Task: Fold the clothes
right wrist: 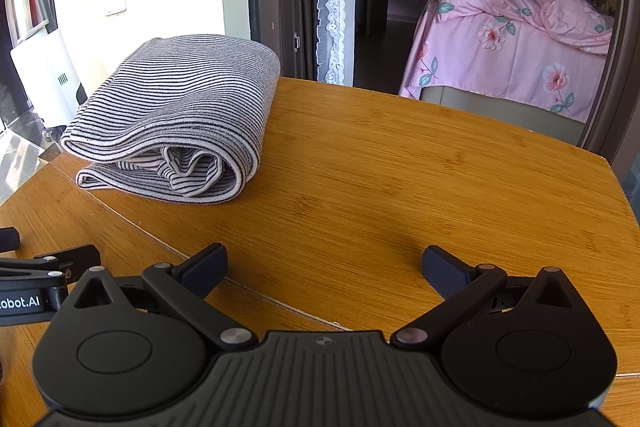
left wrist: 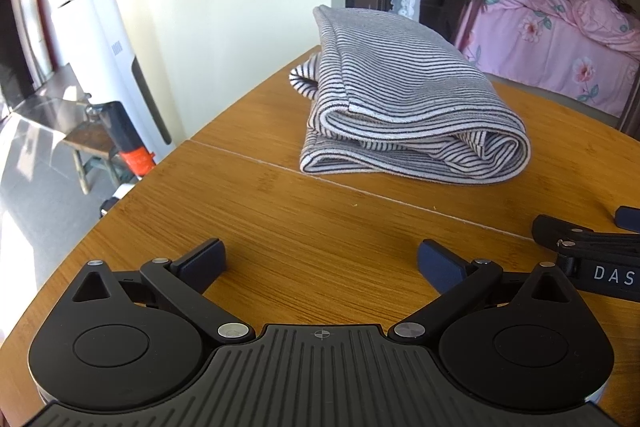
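Observation:
A black-and-white striped garment [left wrist: 404, 99] lies folded into a thick bundle on the wooden table [left wrist: 304, 227], its rolled edge facing me. My left gripper [left wrist: 322, 263] hovers low over the table in front of it, open, nothing between its fingers. The right wrist view has the same striped garment [right wrist: 180, 115] at the far left of the table [right wrist: 400, 167]. My right gripper [right wrist: 324, 267] is open and empty, well short of the cloth and to its right. Each gripper shows at the edge of the other's view: the right one [left wrist: 592, 251], the left one [right wrist: 36, 267].
A seam [left wrist: 360, 191] runs across the tabletop. Beyond the far edge stand a chair back [right wrist: 500, 107] and a bed with pink floral bedding [right wrist: 520, 39]. To the left are a white wall, a white appliance [left wrist: 116, 67] and a low stool [left wrist: 92, 147].

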